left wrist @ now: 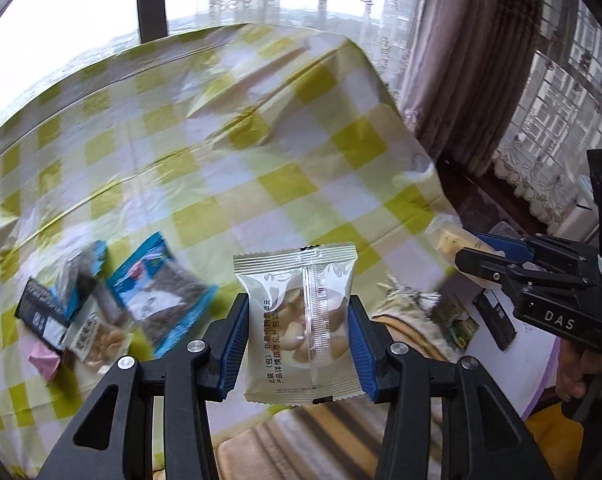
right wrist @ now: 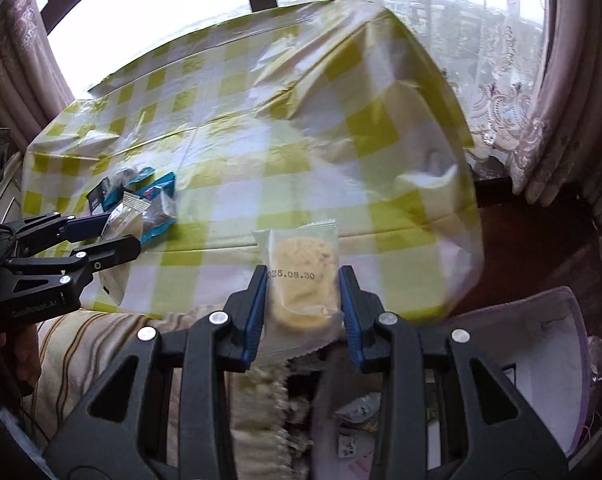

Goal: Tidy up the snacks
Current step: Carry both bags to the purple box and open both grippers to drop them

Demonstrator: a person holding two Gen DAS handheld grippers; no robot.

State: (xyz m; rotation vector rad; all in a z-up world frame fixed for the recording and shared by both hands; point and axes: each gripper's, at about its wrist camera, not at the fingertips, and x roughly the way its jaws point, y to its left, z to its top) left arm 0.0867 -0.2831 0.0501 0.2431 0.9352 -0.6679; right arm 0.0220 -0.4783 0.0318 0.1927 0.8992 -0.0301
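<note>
My left gripper (left wrist: 297, 334) is shut on a clear packet of pale nuts (left wrist: 297, 276), held upright over the table's front edge. The right wrist view shows the same left gripper (right wrist: 115, 232) at far left with its nut packet (right wrist: 121, 216). My right gripper (right wrist: 303, 304) is shut on a packet holding a round yellow biscuit (right wrist: 301, 260) with a printed date. It also shows at the right of the left wrist view, right gripper (left wrist: 475, 250) and biscuit packet (left wrist: 445, 236). A loose pile of snacks (left wrist: 101, 312) (right wrist: 141, 196), blue, black and pink packets, lies on the table.
The table wears a creased yellow-and-white checked cloth (left wrist: 261, 140) (right wrist: 301, 120). A striped blanket (left wrist: 333, 440) (right wrist: 101, 344) lies below its front edge. A white bin with a lilac rim (right wrist: 541, 360) stands at lower right. Curtains (right wrist: 561, 120) and windows stand behind.
</note>
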